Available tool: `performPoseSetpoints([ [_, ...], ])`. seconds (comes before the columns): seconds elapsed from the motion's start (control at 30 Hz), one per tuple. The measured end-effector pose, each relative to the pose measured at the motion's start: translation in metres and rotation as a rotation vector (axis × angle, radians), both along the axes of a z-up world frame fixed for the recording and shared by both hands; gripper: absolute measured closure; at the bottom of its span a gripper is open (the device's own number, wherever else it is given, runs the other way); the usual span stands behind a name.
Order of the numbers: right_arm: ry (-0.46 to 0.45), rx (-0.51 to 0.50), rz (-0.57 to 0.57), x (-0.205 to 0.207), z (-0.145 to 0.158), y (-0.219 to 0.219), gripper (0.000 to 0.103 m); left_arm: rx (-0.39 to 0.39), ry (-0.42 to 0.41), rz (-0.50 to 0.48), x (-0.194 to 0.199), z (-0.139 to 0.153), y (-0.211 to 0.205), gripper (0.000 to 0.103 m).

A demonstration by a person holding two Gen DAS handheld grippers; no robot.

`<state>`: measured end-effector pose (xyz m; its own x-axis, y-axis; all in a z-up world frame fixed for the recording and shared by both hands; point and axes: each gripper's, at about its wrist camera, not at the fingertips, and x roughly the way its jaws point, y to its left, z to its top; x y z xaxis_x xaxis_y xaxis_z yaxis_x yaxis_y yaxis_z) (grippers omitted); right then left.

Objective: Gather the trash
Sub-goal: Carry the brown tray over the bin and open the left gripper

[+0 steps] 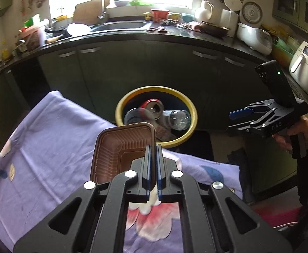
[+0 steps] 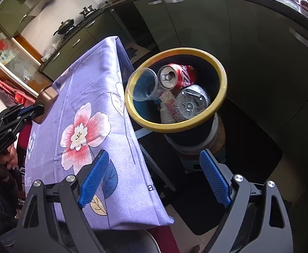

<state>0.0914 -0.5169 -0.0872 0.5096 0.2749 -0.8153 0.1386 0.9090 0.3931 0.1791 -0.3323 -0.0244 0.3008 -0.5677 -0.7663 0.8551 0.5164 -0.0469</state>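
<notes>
Tray (image 1: 120, 147), brown plastic, ribbed, is hanging tilted above the floral-clothed surface (image 1: 48, 139), one wall clamped between the pads of the left hand-held gripper (image 1: 153, 166). Right hand-held gripper (image 2: 154, 179) is standing with jaws wide apart and nothing between them. Bin (image 2: 221, 73), yellow-rimmed, is standing just beside the surface's edge, holding a red can (image 2: 181, 76), a clear cup (image 2: 143, 86) and a clear bottle (image 2: 193, 102).
</notes>
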Motion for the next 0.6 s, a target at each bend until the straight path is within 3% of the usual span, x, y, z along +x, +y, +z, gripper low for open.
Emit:
performPoseSetpoints([
  [0.27,0.011,0.045,-0.054,-0.021,-0.017,-0.027,0.016,0.017,0.047,-0.134,0.031,-0.038,-0.116,0.098],
  [0.47,0.027,0.078,-0.075,-0.026,-0.029,-0.038,0.016,0.043,0.051,-0.129,0.051,-0.073,-0.156,0.098],
  [0.5,0.028,0.083,-0.075,-0.026,-0.031,-0.038,0.016,0.048,0.058,-0.121,0.054,-0.077,-0.16,0.096],
  [0.6,0.031,0.092,-0.071,-0.025,-0.033,-0.039,0.016,0.042,0.064,-0.099,0.062,-0.085,-0.164,0.073],
])
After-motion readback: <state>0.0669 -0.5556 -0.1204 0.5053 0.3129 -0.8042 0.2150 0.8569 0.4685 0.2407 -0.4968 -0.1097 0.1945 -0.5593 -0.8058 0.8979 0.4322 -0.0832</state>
